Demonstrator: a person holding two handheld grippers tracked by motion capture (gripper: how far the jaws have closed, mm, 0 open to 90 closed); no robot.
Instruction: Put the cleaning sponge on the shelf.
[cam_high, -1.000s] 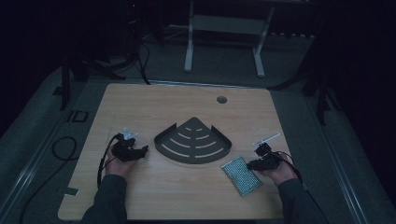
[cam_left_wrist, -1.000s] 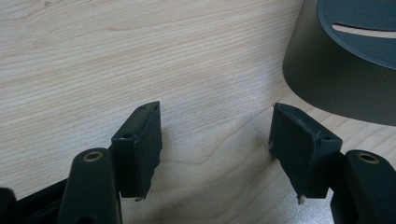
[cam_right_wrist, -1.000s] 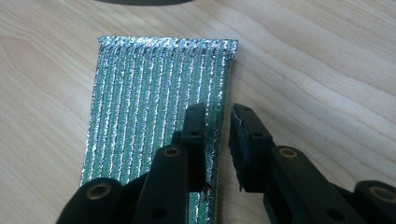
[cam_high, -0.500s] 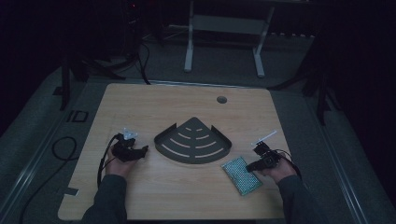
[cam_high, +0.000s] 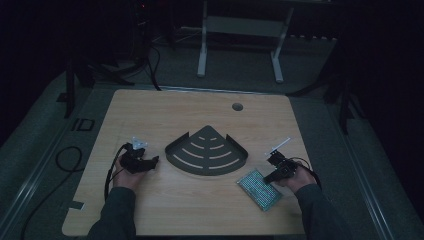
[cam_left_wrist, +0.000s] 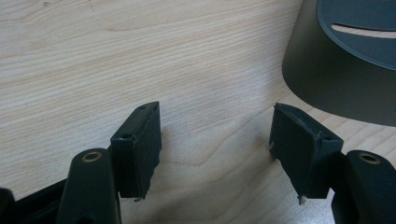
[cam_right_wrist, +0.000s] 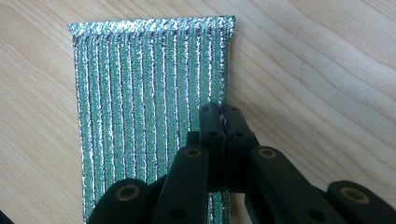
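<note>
On the dim wooden bench (cam_high: 200, 210) my right tool (cam_right_wrist: 226, 122) pinches the thin, floppy foil pouch (cam_right_wrist: 149, 93) at its 4 o'clock edge, left tool (cam_left_wrist: 215, 154) wide, empty.

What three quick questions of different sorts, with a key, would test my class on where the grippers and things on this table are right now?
1. True or false: the left gripper has its jaws wide apart over bare wood.
2. Which thing lies nearest the right gripper? A) the dark fan-shaped tray B) the green sparkly pad C) the round hole in the table
3. Fill in: the tray lies ____ the two grippers.

Key: 1 true; 2 B; 3 between.
</note>
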